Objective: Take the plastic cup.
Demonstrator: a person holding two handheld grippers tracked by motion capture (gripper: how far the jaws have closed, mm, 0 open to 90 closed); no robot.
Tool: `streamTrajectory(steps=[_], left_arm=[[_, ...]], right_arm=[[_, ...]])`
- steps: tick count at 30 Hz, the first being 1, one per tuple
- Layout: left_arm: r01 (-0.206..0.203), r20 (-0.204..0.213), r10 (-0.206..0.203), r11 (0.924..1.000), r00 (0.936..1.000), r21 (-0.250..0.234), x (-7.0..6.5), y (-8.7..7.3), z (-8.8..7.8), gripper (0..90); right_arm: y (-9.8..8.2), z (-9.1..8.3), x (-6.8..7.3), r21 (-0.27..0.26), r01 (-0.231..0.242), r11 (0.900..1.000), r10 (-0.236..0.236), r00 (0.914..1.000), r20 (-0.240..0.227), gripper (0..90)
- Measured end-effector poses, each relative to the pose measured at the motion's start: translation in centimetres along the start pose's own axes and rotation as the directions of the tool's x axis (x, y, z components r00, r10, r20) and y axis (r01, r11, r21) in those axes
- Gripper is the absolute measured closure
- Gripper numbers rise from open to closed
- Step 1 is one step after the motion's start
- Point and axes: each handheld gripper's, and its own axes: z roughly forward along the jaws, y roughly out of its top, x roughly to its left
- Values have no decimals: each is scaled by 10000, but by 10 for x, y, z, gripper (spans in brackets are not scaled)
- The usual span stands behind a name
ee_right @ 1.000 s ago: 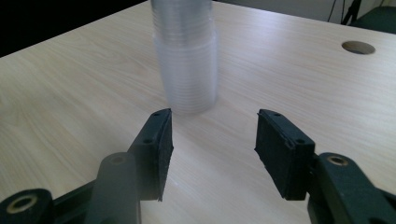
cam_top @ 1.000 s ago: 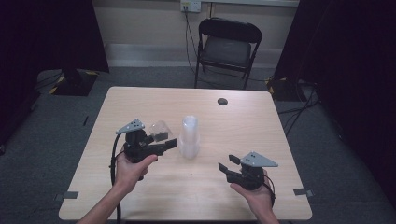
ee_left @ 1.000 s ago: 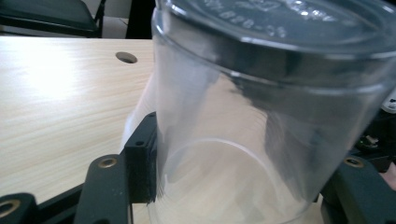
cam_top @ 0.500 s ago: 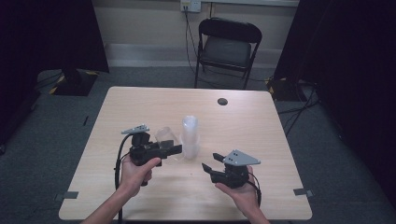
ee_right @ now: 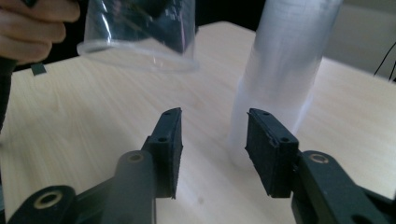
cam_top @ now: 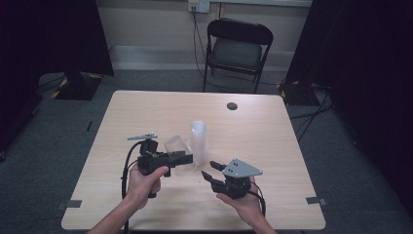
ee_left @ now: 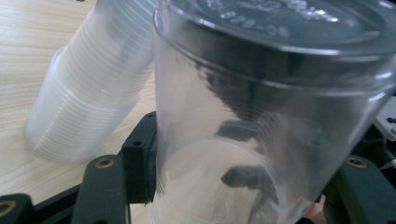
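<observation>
Left gripper (cam_top: 182,158) pinches 1 clear ribbed cup (cam_top: 176,146); right gripper (cam_top: 213,173) spread, empty.

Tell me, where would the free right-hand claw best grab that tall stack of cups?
Probably low on the stack of cups, from the person's side, where the open right gripper already faces its base. The stack is a tall, narrow, upright column, so a high grip might tip it. Its round wall fits between the jaws. The left gripper holds a single clear cup just beside it, so approach from the right.
</observation>
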Motion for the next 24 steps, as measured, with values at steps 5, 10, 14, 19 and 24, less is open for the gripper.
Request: streamTrajectory(steps=[5, 10, 14, 19, 24], left_arm=[[258, 312, -259, 9997, 9992, 23, -3, 0, 1, 392], [279, 426, -281, 9996, 9987, 67, -3, -1, 2, 392], [310, 451, -316, 9994, 9985, 130, -3, -2, 4, 391], [544, 611, -555, 9983, 9966, 200, -3, -5, 7, 389], [1167, 1117, -1183, 9929, 9867, 207, -1, -6, 9, 389]], right_arm=[[8, 5, 9, -630, 642, 9959, -647, 9979, -73, 611], [7, 11, 14, -1298, 904, 9874, -895, 9959, 130, 637], [5, 14, 15, -1390, 1050, 9847, -1039, 9945, 147, 655], [4, 15, 16, -1737, 1097, 9787, -1097, 9939, 99, 683], [3, 15, 15, -2235, 1111, 9683, -1127, 9936, 60, 686]])
